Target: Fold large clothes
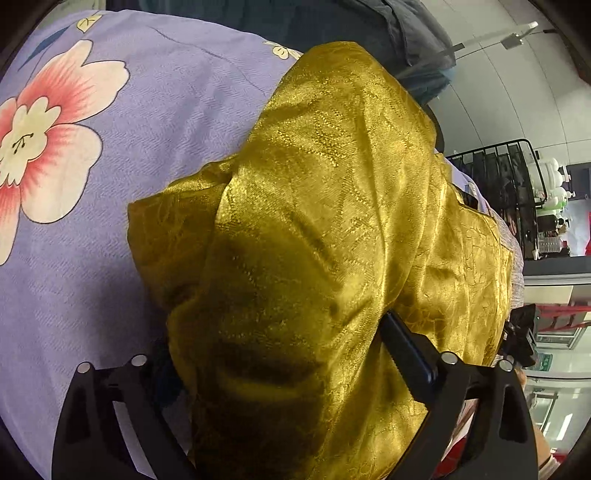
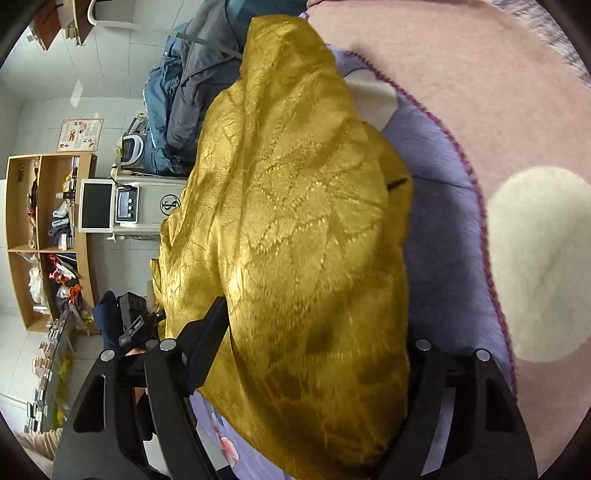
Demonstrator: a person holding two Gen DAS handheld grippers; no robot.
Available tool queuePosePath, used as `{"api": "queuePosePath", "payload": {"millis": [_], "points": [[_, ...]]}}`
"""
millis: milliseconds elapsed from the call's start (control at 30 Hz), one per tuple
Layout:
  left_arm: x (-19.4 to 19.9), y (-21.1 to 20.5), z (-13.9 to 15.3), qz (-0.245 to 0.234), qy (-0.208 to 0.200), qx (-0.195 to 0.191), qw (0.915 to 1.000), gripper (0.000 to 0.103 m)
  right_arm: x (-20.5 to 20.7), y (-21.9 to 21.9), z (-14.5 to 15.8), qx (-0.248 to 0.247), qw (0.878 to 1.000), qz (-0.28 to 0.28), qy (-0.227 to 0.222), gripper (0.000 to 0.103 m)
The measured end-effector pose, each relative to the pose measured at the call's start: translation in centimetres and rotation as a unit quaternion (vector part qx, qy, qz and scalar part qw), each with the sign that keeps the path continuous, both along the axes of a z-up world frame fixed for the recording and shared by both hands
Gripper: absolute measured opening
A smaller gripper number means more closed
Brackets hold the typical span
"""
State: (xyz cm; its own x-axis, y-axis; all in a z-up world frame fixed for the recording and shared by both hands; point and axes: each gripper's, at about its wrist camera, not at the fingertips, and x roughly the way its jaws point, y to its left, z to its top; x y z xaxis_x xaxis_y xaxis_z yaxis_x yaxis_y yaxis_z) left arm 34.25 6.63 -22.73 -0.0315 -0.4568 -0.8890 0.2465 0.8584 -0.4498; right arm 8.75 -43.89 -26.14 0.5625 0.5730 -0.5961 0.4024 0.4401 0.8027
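Fingers (image 1: 402, 343) of both grippers spread wide; gold garment (image 1: 314, 221) bunched between, grip unclear.

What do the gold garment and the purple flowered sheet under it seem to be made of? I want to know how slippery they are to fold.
Gold garment: looks like a satin or brocade weave, glossy, with bright highlights and a woven-in pattern; probably slick. Purple flowered sheet: looks like matte cotton, with a fine ribbed weave and printed flowers.

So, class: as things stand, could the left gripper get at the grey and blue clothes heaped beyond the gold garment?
Probably not directly. The gold garment fills the left gripper and bulges up between it and the grey and blue clothes behind.
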Motion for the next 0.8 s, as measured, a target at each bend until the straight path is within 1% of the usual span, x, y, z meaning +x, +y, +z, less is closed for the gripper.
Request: {"api": "queuePosePath", "payload": {"millis": [33,67,100,133,167,200,233,300,333,400,500,633,800], "points": [[0.1,0.1,0.0,0.002,0.002,-0.006,1.0000,0.084,0.2,0.1,-0.1,0.000,1.000,-0.001,-0.001,0.073],[0.1,0.2,0.0,0.004,0.003,-0.011,0.9999,0.077,0.4,0.4,0.0,-0.002,1.000,0.001,-0.001,0.067],[0.0,0.1,0.0,0.005,0.006,-0.020,0.9998,0.066,0.7,0.7,-0.1,-0.006,1.000,0.004,0.005,0.055],[0.0,-0.2,0.1,0.003,0.009,-0.028,0.9996,0.060,1.0,1.0,-0.1,-0.007,1.000,0.006,0.007,0.050],[-0.2,-0.3,0.2,0.001,0.009,-0.031,0.9995,0.052,1.1,1.3,0.0,-0.008,1.000,0.008,0.006,0.041],[-0.3,-0.7,0.4,-0.003,0.004,-0.029,0.9996,0.048,1.2,1.7,0.2,-0.014,1.000,0.011,0.006,0.036],[-0.5,-1.1,0.5,-0.009,-0.001,-0.024,0.9997,0.046,1.0,1.9,0.4,-0.018,1.000,0.012,0.007,0.034],[-0.9,-1.9,0.8,-0.015,-0.008,-0.021,0.9996,0.036,0.7,2.3,1.0,-0.020,1.000,0.007,0.004,0.026],[-0.9,-2.3,1.0,-0.016,-0.010,-0.022,0.9996,0.034,0.5,2.4,1.3,-0.023,1.000,0.003,0.004,0.024],[-1.2,-3.0,1.9,-0.022,-0.019,-0.024,0.9993,0.025,-0.2,2.7,1.9,-0.023,1.000,-0.010,0.006,0.020],[-1.8,-3.9,4.0,-0.039,-0.038,-0.039,0.9977,0.019,-2.1,3.5,3.3,-0.012,1.000,-0.025,-0.006,0.018],[-4.6,-5.0,8.0,-0.059,-0.070,-0.077,0.9929,0.015,-5.5,5.2,5.4,0.004,0.999,-0.030,-0.020,0.017],[-9.7,-7.7,11.9,-0.117,-0.089,-0.093,0.9848,0.014,-11.4,8.0,8.0,0.008,0.999,-0.041,-0.004,0.017]]}}
